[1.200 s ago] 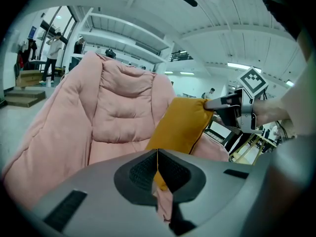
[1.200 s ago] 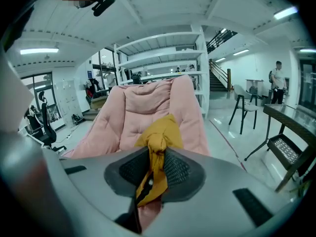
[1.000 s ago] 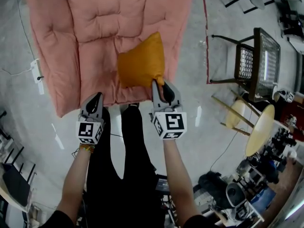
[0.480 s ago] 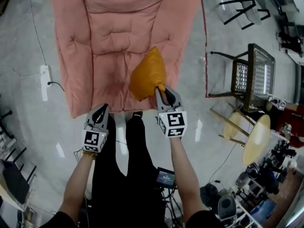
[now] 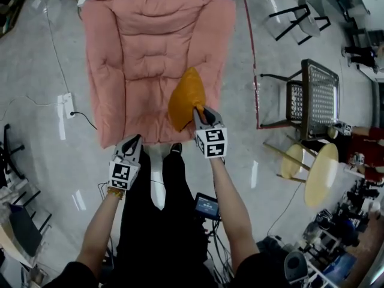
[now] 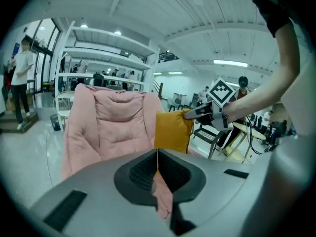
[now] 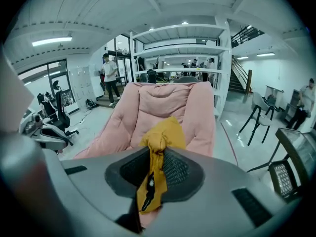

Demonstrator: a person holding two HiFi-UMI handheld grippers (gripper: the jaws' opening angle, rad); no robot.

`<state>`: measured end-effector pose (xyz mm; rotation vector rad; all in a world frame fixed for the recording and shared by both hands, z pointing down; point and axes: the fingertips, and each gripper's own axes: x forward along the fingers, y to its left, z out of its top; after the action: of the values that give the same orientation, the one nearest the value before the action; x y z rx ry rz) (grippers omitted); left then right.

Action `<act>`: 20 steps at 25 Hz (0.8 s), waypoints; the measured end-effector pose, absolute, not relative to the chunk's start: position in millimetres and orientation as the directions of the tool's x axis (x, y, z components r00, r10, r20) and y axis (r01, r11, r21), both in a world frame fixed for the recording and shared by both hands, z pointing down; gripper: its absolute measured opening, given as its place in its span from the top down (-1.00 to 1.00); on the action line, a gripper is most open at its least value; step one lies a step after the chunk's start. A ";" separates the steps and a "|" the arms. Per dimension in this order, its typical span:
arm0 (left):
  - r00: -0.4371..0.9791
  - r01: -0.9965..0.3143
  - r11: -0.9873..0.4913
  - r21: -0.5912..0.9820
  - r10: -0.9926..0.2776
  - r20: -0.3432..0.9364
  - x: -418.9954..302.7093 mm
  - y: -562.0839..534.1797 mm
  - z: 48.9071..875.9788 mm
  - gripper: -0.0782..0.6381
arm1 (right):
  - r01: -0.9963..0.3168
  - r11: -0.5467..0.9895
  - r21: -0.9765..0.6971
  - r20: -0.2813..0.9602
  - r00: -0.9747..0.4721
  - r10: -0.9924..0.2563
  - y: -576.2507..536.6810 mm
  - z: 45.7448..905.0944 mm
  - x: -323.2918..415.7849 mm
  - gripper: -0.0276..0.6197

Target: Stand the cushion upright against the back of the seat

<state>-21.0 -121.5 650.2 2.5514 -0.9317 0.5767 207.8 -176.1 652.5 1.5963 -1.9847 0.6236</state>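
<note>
Where the left tongs [image 5: 135, 140] hang: just off the front edge of the armchair [image 5: 138, 71], toward its left corner. They are pressed together with nothing in them, probably parked out of the way and free to steady the cushion [image 5: 186, 98] later.
Armchair: pink and padded, with its backrest [image 5: 153, 17] on the side far from the person. The seat is bare apart from the cushion above its front right part.
Cushion: mustard-orange, dangling on edge from one corner over the front right of the armchair's seat, near the right arm and well short of the backrest. Whether its lower edge touches the seat is hidden.
Right tongs [image 5: 201, 113]: at the armchair's front edge, right of centre, pinching the cushion's bunched corner, with the zip pull [image 7: 149, 184] hanging below the pads. A corner grip lets the cushion's weight hang it nearly upright, which likely suits leaning it on the back.
Step in hand: by my reading, carrying the cushion toward the backrest; it is not yet set down.
Risk: bunched fabric could slip from the pinch, or the cushion could swing and flop flat.
Mesh chair [image 5: 318, 95]: well to the right of the armchair, beyond the red floor line [image 5: 252, 59]; it plays no part.
Writing: none readable, and no brand shows on the cushion or armchair. Only black-and-white square markers [image 5: 211, 143] on each tongs' cube.
</note>
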 end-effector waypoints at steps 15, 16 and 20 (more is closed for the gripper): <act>0.667 -0.712 -0.660 0.240 -0.528 0.525 -21.0 -104.1 611.1 0.74 | -0.980 0.188 -0.064 0.676 -0.181 -0.714 -176.8 627.0 207.8 0.70; 0.665 -0.715 -0.656 0.242 -0.532 0.524 -20.9 -103.9 608.7 0.74 | -0.979 0.192 -0.064 0.674 -0.184 -0.715 -176.6 623.0 208.4 0.70; 0.660 -0.725 -0.643 0.247 -0.546 0.517 -17.6 -101.8 601.5 0.74 | -0.973 0.226 -0.056 0.668 -0.205 -0.715 -174.2 610.8 208.7 0.70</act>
<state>-17.6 -101.8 601.5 2.4408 -0.9936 0.5589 208.7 -174.2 610.8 1.5474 -1.9917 0.6576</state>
